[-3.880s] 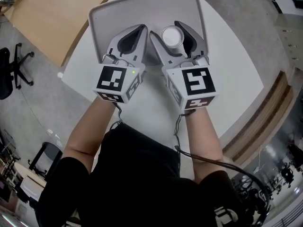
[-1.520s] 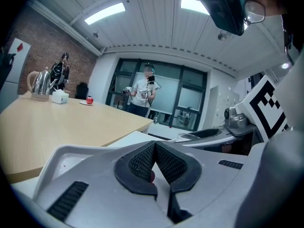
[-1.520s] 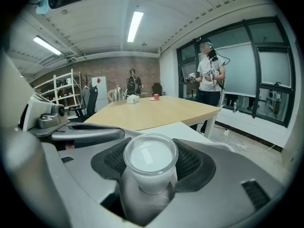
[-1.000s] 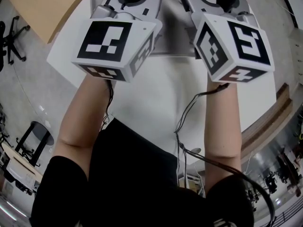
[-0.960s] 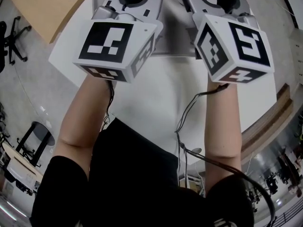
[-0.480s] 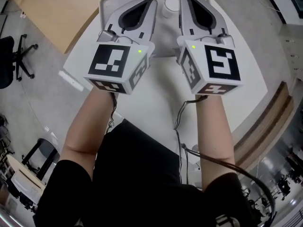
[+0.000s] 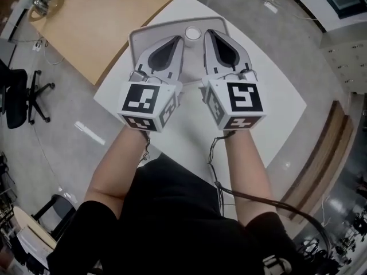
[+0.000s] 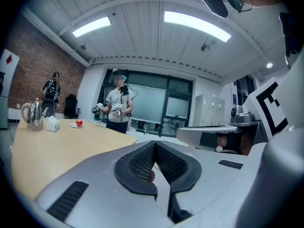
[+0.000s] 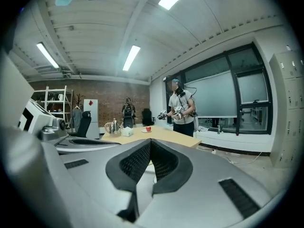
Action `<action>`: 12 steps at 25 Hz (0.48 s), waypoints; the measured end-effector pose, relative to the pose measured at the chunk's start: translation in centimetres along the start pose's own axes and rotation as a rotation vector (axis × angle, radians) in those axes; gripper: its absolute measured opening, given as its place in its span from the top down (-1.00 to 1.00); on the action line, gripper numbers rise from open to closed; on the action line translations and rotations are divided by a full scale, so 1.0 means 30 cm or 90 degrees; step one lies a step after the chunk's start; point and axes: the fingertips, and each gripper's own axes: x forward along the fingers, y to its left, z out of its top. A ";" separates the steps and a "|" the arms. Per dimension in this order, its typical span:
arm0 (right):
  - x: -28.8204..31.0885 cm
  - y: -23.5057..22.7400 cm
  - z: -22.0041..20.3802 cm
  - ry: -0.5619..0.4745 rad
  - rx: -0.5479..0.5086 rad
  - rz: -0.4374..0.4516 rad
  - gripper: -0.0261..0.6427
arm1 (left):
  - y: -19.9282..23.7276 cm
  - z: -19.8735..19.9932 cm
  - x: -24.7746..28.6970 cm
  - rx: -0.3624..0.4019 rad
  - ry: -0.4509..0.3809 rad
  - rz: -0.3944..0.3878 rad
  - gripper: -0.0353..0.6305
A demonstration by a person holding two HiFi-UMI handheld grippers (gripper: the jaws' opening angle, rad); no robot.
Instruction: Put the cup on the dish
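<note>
- The left gripper (image 8: 155, 148) has its fingers (image 8: 137, 164) clenched on nothing. The right gripper (image 9: 150, 144) has just been closing, and its fingers meet, empty too.
- The cup (image 7: 193, 34) stands on the dish (image 7: 163, 30) close to the far rim, seemingly upright though small in the head view. The dish lies on the white bench (image 7: 269, 96).
- We judge the main risk to be a knock: either gripper dipping forward could tip the cup over that rim.
- Only the head view shows the cup and dish. The gripper views look level across the room and confirm that the fingers are closed.
</note>
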 end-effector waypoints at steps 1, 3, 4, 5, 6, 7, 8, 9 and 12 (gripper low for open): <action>-0.025 0.007 0.018 -0.003 0.002 -0.002 0.89 | -0.017 0.016 -0.018 0.002 -0.001 -0.003 0.90; -0.075 0.016 0.049 -0.008 0.006 -0.005 0.89 | -0.053 0.044 -0.050 0.006 -0.003 -0.009 0.89; -0.101 0.019 0.062 -0.011 0.007 -0.008 0.89 | -0.072 0.056 -0.065 0.008 -0.003 -0.012 0.90; -0.127 0.023 0.074 -0.012 0.009 -0.011 0.89 | -0.090 0.067 -0.081 0.010 -0.003 -0.016 0.90; -0.152 0.028 0.083 -0.014 0.011 -0.014 0.89 | -0.109 0.077 -0.096 0.012 -0.002 -0.020 0.90; -0.176 0.034 0.090 -0.014 0.013 -0.017 0.89 | -0.126 0.086 -0.112 0.013 -0.002 -0.024 0.90; -0.198 0.041 0.094 -0.013 0.017 -0.020 0.89 | -0.142 0.094 -0.127 0.014 -0.003 -0.028 0.90; -0.219 0.048 0.099 -0.013 0.020 -0.022 0.89 | -0.158 0.102 -0.140 0.015 -0.003 -0.032 0.89; -0.277 0.068 0.125 -0.016 0.022 -0.032 0.89 | -0.208 0.125 -0.177 0.018 -0.007 -0.049 0.89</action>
